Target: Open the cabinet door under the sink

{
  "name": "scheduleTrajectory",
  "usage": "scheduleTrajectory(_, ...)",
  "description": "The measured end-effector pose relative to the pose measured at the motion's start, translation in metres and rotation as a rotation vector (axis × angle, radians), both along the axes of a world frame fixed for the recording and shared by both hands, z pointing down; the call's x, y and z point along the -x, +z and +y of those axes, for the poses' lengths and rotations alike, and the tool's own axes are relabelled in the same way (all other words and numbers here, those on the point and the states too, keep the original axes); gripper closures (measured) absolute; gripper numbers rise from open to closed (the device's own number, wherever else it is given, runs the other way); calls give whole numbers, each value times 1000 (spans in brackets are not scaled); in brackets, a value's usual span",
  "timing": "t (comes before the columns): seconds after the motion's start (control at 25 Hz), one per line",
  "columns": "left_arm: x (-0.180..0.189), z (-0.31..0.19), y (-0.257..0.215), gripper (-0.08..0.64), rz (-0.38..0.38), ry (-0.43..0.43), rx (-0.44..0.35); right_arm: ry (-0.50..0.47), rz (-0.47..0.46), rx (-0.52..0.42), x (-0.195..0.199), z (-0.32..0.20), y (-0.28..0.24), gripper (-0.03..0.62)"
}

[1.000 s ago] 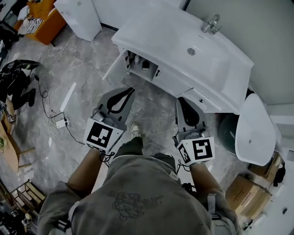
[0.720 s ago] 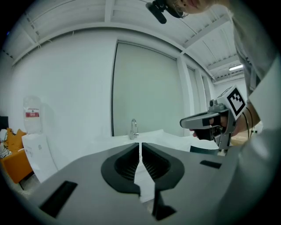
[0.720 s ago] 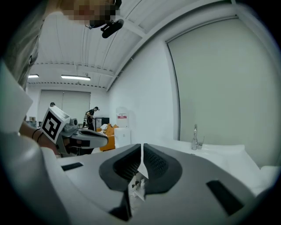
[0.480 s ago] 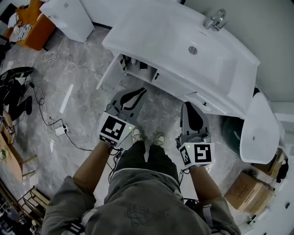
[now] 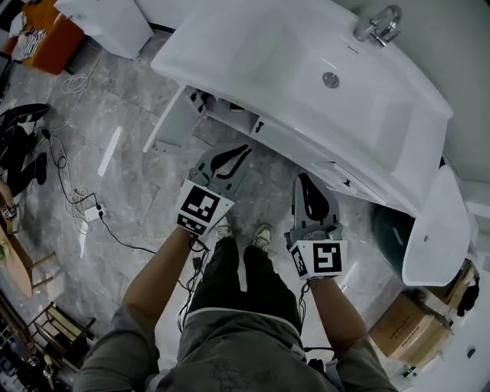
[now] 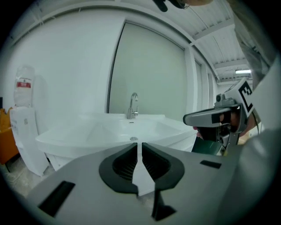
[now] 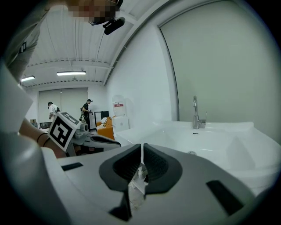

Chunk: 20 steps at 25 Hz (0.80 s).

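The white sink [image 5: 306, 84] with its faucet [image 5: 379, 23] fills the top of the head view. Under its left end a white cabinet door [image 5: 170, 122] stands swung open, with dark items on the shelf [image 5: 222, 107] behind it. My left gripper [image 5: 245, 147] hangs shut and empty just below the sink's front edge, right of the open door. My right gripper [image 5: 302, 177] is shut and empty too, in front of the closed right cabinet front [image 5: 337, 174]. The left gripper view looks over the basin [image 6: 118, 129] towards the faucet [image 6: 133, 105]. The right gripper view shows the faucet [image 7: 196, 113].
Cables and a power strip [image 5: 93, 213] lie on the grey floor at left. An orange box [image 5: 38, 34] and a white unit [image 5: 107, 19] stand at the far left. A white toilet [image 5: 436, 230], a dark bin [image 5: 390, 226] and a cardboard box [image 5: 402, 325] are at right.
The person has stepped closer to the sink. Both grippers have come forward up to the cabinet front, the left one moving right. The cabinet door stays open.
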State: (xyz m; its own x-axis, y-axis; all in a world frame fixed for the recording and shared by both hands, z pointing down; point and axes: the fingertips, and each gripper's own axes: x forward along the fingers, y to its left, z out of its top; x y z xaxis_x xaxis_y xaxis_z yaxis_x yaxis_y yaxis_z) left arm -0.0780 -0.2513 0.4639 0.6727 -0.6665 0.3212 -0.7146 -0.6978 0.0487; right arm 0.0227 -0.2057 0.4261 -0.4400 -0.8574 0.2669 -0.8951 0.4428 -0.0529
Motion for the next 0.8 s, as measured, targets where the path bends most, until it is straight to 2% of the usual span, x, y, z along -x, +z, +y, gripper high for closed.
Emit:
scheduleTrajectory(0.36, -15, -39, 115, 531, -43, 37, 137, -12, 0, 69, 10, -33, 92, 555)
scheduleTrajectory(0.52, -22, -49, 157, 526, -63, 40, 161, 5, 15, 78, 13, -49, 126, 554)
scheduleTrajectory(0.64, -22, -53, 192, 446, -62, 53, 204, 11, 24, 95, 17, -58, 150, 555)
scheduleTrajectory(0.8, -18, -65, 230, 437, -87, 51, 213, 13, 47, 118, 22, -72, 181, 555)
